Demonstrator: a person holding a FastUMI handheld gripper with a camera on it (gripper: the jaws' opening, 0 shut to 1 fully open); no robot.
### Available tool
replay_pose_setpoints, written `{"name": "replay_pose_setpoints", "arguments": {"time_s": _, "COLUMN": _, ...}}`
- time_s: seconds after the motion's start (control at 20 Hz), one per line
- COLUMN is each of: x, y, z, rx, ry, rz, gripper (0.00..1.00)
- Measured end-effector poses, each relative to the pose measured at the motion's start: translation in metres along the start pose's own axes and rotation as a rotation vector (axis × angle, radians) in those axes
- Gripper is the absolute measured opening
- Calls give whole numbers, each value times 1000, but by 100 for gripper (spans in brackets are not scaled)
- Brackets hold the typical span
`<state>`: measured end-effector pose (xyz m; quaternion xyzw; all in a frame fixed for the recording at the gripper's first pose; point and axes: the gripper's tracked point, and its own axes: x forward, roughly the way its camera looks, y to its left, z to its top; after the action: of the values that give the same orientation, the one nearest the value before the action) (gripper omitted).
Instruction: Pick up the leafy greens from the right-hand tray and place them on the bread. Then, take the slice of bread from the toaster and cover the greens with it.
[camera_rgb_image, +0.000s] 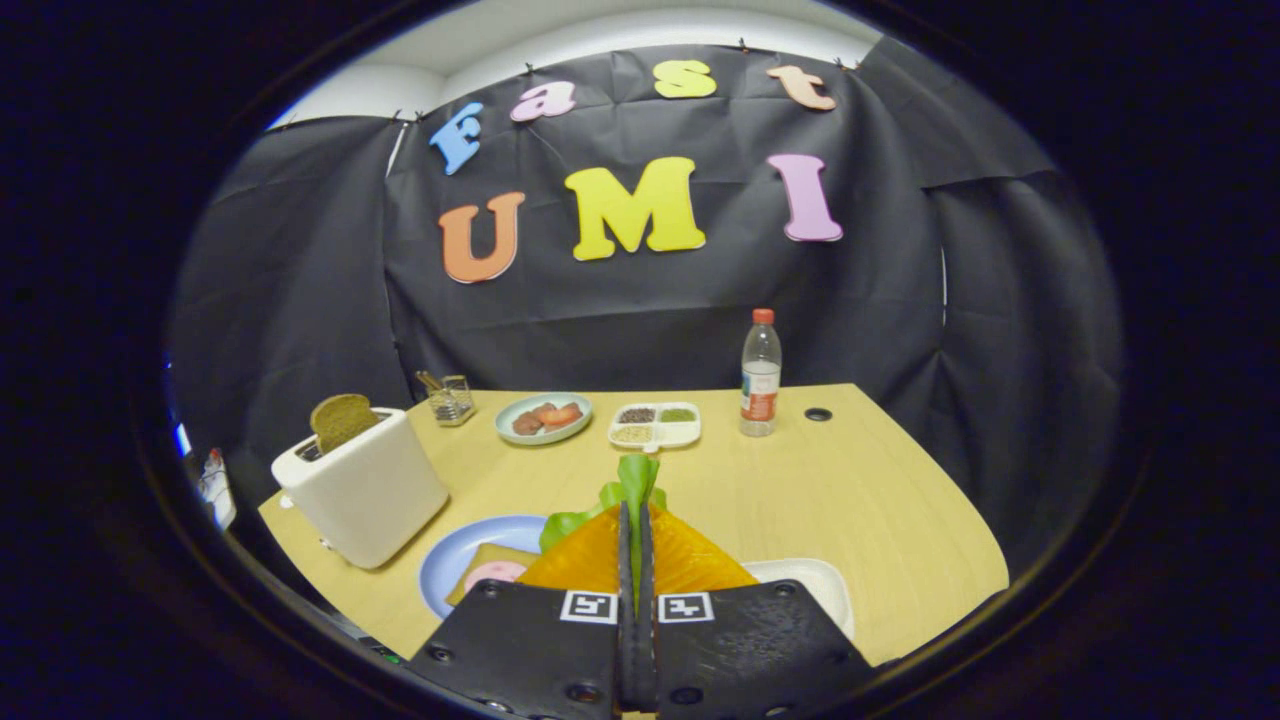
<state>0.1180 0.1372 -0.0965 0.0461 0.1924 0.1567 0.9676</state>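
Note:
My gripper (635, 515) is shut on the leafy greens (636, 478), which stick out past its fingertips and spill to the left side. It hangs above the table between a blue plate (455, 560) and a white tray (820, 585). On the blue plate lies a slice of bread (482, 562) with a pink round slice (493, 573) on it, just left of the fingers. A white toaster (360, 488) stands further left with a brown slice of bread (342, 420) upright in its slot.
Beyond the fingers on the wooden table (850, 490) stand a pale green plate of food (543, 417), a white divided dish (655, 425), a water bottle (760, 375) and a small glass holder (450, 398). A dark hole (818, 414) lies near the bottle.

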Motion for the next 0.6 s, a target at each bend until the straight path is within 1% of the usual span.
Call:
{"name": "replay_pose_setpoints", "arguments": {"time_s": 0.2, "x": 11, "y": 42, "z": 0, "rx": -27, "ry": 5, "rz": 30, "gripper": 0}}
{"name": "replay_pose_setpoints", "arguments": {"time_s": 0.4, "x": 26, "y": 71, "z": -16, "rx": -52, "ry": 25, "rz": 35, "gripper": 0}}
{"name": "replay_pose_setpoints", "arguments": {"time_s": 0.45, "x": 30, "y": 75, "z": -21, "rx": -57, "ry": 34, "rz": 33, "gripper": 0}}
{"name": "replay_pose_setpoints", "arguments": {"time_s": 0.6, "x": 40, "y": 77, "z": -32, "rx": -98, "ry": 45, "rz": -15, "gripper": 0}}
